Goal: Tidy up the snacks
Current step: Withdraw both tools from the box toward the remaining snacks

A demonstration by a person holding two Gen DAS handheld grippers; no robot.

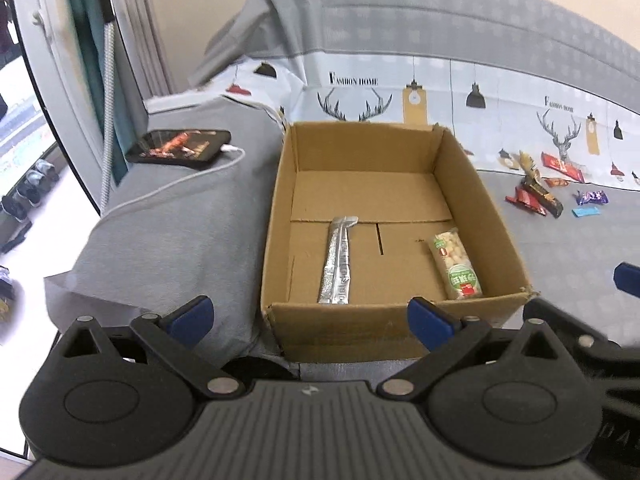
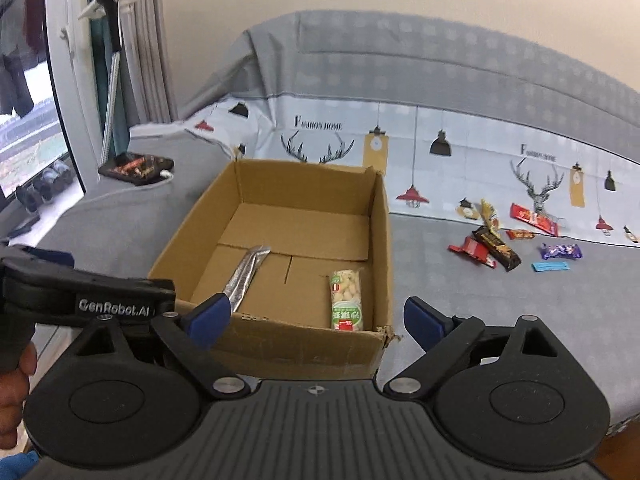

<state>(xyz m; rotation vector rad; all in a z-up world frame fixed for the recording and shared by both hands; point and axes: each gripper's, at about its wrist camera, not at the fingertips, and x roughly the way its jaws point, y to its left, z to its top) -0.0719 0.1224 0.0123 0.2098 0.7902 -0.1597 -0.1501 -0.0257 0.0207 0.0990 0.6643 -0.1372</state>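
Both tongs hang over the near edge of a bed (image 2: pixel 460 300), tilted down toward a cardboard box (image 1: pixel 384 320). The left tongs (image 1: pixel 310 316) are spread wide with nothing between the blue pads; the box's near wall sits right in the gap, and the left pad (image 1: pixel 192 316) is over the grey cover at about 9 o'clock of the box. The right tongs (image 2: pixel 316 322) are also spread and empty, straddling the box's near right corner.

Inside the box lie two snacks, well apart from each other. A silver stick pack (image 1: pixel 338 260) lies lengthwise left of centre, at roughly 12 o'clock from the left tongs. A clear bar of pale puffs with a green label (image 2: pixel 347 300) rests along the right wall near the front corner, at 12 o'clock from the right tongs, just beyond them.

More wrapped snacks (image 2: pixel 504 240) are scattered loose on the bed at about 2 o'clock from the right tongs, well clear of the box. A phone (image 1: pixel 180 148) on a white cable lies at 10 o'clock from the left tongs.
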